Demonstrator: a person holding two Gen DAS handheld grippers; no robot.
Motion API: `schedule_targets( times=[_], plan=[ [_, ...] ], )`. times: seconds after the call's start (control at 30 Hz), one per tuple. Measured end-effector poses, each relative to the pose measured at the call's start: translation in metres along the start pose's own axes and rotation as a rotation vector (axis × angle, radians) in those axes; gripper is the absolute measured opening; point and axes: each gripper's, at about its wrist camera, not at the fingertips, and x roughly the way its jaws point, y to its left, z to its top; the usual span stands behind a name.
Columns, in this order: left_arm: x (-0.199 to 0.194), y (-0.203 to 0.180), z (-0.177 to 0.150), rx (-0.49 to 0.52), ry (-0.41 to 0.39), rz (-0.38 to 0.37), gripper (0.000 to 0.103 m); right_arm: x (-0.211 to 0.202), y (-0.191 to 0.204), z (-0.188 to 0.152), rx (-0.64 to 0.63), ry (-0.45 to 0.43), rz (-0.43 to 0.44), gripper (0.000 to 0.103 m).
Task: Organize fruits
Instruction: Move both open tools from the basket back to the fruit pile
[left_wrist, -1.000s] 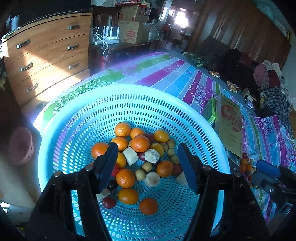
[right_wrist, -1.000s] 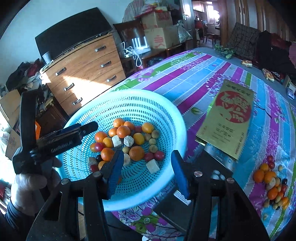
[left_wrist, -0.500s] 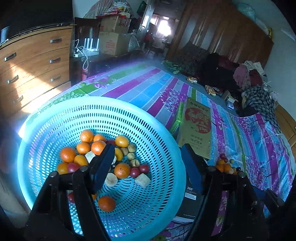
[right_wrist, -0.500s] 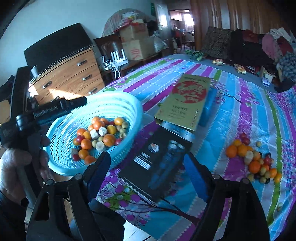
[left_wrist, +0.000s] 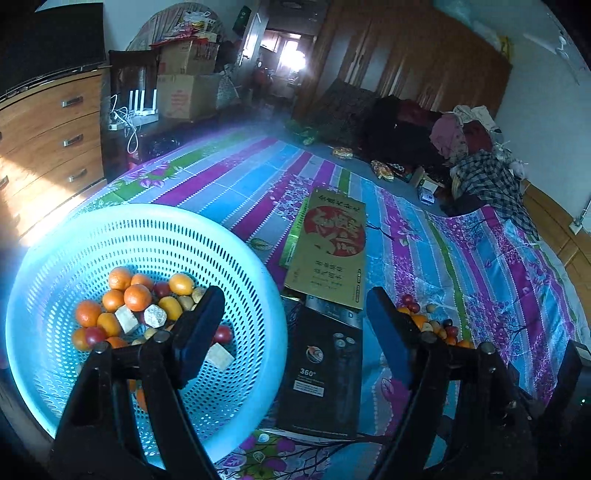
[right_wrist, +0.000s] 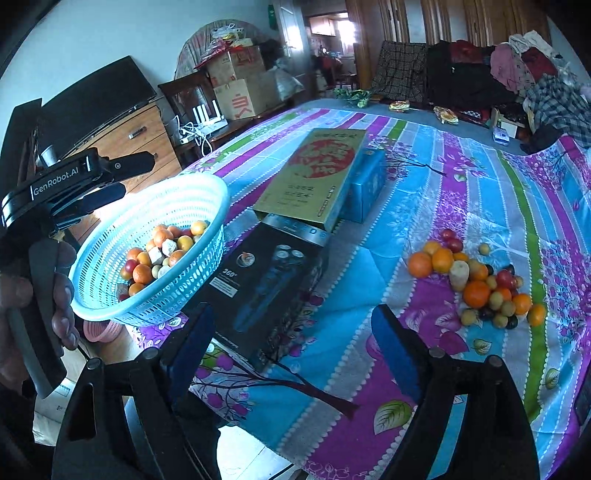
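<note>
Striped, flowered bedcloth (right_wrist: 461, 206) is covering the surface, and loose fruits (right_wrist: 480, 280) are lying on it in a small heap, well apart from the blue basket (right_wrist: 207, 192) that is already holding others. They are looking small, round and light, likely to roll; the red ones seem soft, so a gentle pinch across the middle would suit. Both the right gripper (right_wrist: 291, 341) and the left gripper (left_wrist: 291, 325) are hanging released, holding nothing. A black box (right_wrist: 266, 273) and a gold box (right_wrist: 314, 177) are lying between basket and heap. From the left wrist, a finger (left_wrist: 388, 332) is partly hiding the heap.
</note>
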Motion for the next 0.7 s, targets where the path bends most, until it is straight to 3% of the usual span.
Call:
schedule_targets(
  times=[0.23,0.43,0.7],
  plan=[
    [0.012,-0.056,-0.019,0.113,0.057,-0.070,0.080,-0.010,-0.028,-0.014,0.020,-0.012,-0.028,0.088],
    [0.036,-0.116,-0.043,0.246,0.163,-0.169,0.080,-0.013,-0.067,-0.038,0.072,0.018,-0.068,0.088],
    [0.088,-0.160,-0.083,0.322,0.339,-0.222,0.080,-0.013,-0.124,-0.076,0.158,0.056,-0.106,0.088]
  ],
)
